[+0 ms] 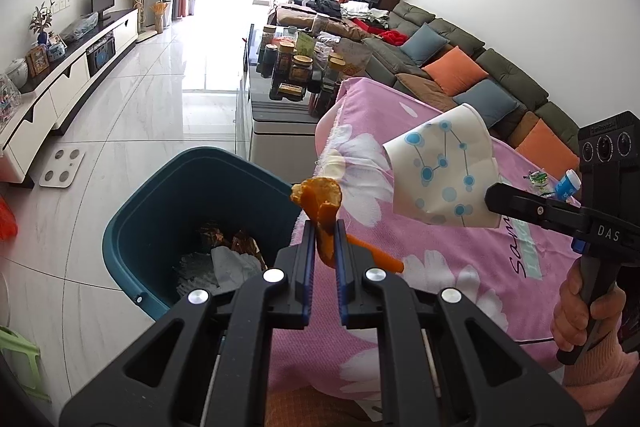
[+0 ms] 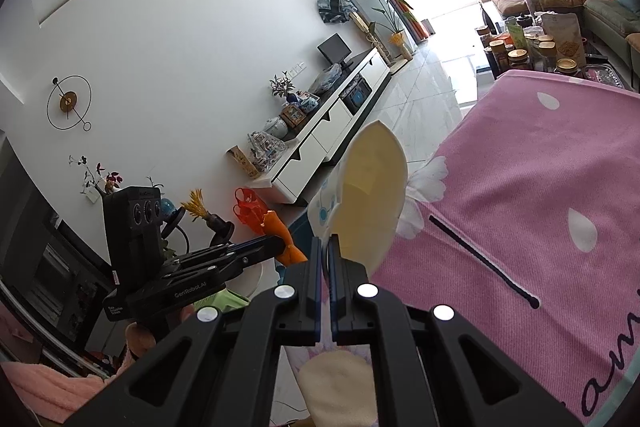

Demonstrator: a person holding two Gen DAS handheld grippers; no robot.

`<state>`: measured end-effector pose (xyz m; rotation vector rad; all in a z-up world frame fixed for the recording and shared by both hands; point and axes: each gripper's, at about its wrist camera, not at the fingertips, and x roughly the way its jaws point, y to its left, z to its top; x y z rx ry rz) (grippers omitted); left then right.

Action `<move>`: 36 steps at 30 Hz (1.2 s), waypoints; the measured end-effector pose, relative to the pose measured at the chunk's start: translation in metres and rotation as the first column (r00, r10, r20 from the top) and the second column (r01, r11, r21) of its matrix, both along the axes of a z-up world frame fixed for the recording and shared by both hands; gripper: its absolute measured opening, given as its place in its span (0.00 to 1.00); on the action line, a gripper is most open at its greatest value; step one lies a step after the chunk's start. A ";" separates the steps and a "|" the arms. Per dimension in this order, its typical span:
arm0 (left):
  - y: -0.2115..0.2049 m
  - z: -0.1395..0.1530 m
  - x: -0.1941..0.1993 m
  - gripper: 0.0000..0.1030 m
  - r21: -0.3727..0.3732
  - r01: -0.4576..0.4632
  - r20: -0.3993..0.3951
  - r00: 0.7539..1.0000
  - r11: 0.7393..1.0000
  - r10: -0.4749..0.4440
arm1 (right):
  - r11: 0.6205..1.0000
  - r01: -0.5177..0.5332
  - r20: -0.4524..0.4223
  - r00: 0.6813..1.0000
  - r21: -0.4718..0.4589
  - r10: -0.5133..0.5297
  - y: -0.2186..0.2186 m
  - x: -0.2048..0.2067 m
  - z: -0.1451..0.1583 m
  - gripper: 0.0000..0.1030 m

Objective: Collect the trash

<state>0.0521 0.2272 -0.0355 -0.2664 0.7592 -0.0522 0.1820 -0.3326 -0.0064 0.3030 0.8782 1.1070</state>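
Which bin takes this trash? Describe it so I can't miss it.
Start at the table under the pink floral cloth. On the floor off its left edge stands the teal bin, open-topped with crumpled paper inside; nothing else there is teal.

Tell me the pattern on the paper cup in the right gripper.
White paper cup with blue dots joined by thin lines, clearest in the left wrist view.

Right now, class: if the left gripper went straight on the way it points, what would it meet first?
Probably the pink cloth's edge, with the bin just left; the left gripper grips orange peel. Depth is uncertain.
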 end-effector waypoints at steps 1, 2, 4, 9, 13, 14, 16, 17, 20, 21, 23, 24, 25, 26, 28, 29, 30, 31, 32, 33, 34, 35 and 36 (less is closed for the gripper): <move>0.003 0.000 0.000 0.09 -0.001 -0.006 0.000 1.000 1.000 0.006 | 1.000 -0.004 0.001 1.000 -0.001 0.004 0.002 0.000 0.000 0.02; 0.005 0.000 0.000 0.09 -0.003 -0.010 -0.001 1.000 1.000 0.010 | 1.000 -0.009 0.000 1.000 0.000 0.009 0.005 0.000 0.001 0.02; 0.007 0.000 0.000 0.09 -0.002 -0.022 -0.001 1.000 1.000 0.022 | 1.000 -0.017 -0.002 1.000 0.001 0.017 0.008 -0.001 0.001 0.02; 0.016 -0.001 -0.001 0.09 -0.005 -0.042 0.000 0.999 0.999 0.042 | 0.999 -0.036 0.000 0.999 -0.003 0.036 0.017 -0.004 0.002 0.02; 0.022 -0.001 -0.001 0.09 -0.005 -0.058 -0.001 0.998 0.998 0.058 | 0.999 -0.051 -0.003 0.999 -0.008 0.051 0.027 -0.007 0.003 0.02; 0.023 -0.001 -0.002 0.09 -0.004 -0.062 -0.002 0.998 0.998 0.062 | 0.998 -0.054 -0.004 0.999 -0.009 0.054 0.029 -0.007 0.002 0.02; 0.025 -0.001 -0.001 0.09 -0.003 -0.068 -0.005 0.998 0.998 0.068 | 0.998 -0.059 -0.005 0.998 -0.010 0.059 0.032 -0.008 0.001 0.02; 0.027 -0.001 -0.001 0.09 -0.002 -0.070 -0.006 0.998 0.998 0.070 | 0.998 -0.062 -0.005 0.998 -0.011 0.062 0.034 -0.008 0.001 0.02; 0.030 -0.002 -0.001 0.09 -0.002 -0.077 -0.009 0.997 0.997 0.077 | 0.997 -0.070 -0.008 0.997 -0.016 0.070 0.038 -0.008 0.002 0.02; 0.031 -0.003 -0.001 0.09 -0.001 -0.081 -0.011 0.997 0.997 0.081 | 0.997 -0.073 -0.010 0.997 -0.017 0.073 0.039 -0.008 0.001 0.02; 0.033 -0.004 0.000 0.09 -0.001 -0.087 -0.014 0.996 0.996 0.087 | 0.997 -0.076 -0.012 0.997 -0.020 0.076 0.044 -0.008 0.001 0.02; 0.034 -0.005 0.000 0.09 -0.001 -0.090 -0.017 0.996 0.996 0.090 | 0.997 -0.078 -0.013 0.997 -0.022 0.078 0.047 -0.008 0.001 0.02; 0.035 -0.006 0.000 0.09 -0.001 -0.094 -0.019 0.995 0.996 0.094 | 0.996 -0.080 -0.013 0.997 -0.024 0.080 0.049 -0.008 0.001 0.02; 0.036 -0.007 0.001 0.09 0.000 -0.097 -0.021 0.995 0.995 0.097 | 0.996 -0.083 -0.013 0.997 -0.027 0.082 0.052 -0.008 0.001 0.02; 0.036 -0.007 0.002 0.09 0.000 -0.103 -0.025 0.994 0.995 0.103 | 0.996 -0.088 -0.015 0.996 -0.031 0.087 0.057 -0.007 0.001 0.02; 0.036 -0.008 0.002 0.09 0.000 -0.106 -0.027 0.994 0.994 0.106 | 0.995 -0.090 -0.016 0.996 -0.034 0.089 0.059 -0.007 0.001 0.02; 0.037 -0.009 0.002 0.09 0.000 -0.109 -0.028 0.994 0.994 0.109 | 0.995 -0.092 -0.020 0.996 -0.036 0.091 0.062 -0.006 0.000 0.02; 0.038 -0.010 0.003 0.09 0.000 -0.112 -0.030 0.993 0.994 0.112 | 0.995 -0.095 -0.022 0.995 -0.038 0.094 0.064 -0.006 -0.001 0.02; 0.037 -0.010 0.003 0.09 -0.001 -0.115 -0.031 0.993 0.993 0.115 | 0.994 -0.097 -0.022 0.995 -0.042 0.096 0.066 -0.006 -0.001 0.02; 0.038 -0.011 0.003 0.09 -0.001 -0.118 -0.032 0.993 0.993 0.118 | 0.994 -0.099 -0.022 0.995 -0.045 0.099 0.068 -0.006 -0.001 0.02; 0.038 -0.012 0.004 0.09 0.000 -0.121 -0.034 0.992 0.993 0.121 | 0.994 -0.102 -0.022 0.995 -0.046 0.101 0.070 -0.006 -0.002 0.02; 0.039 -0.012 0.004 0.09 0.000 -0.124 -0.035 0.992 0.992 0.124 | 0.993 -0.104 -0.022 0.994 -0.049 0.103 0.072 -0.006 -0.002 0.02; 0.040 -0.012 0.005 0.09 0.000 -0.127 -0.036 0.991 0.992 0.127 | 0.993 -0.105 -0.023 0.994 -0.052 0.104 0.074 -0.006 -0.002 0.02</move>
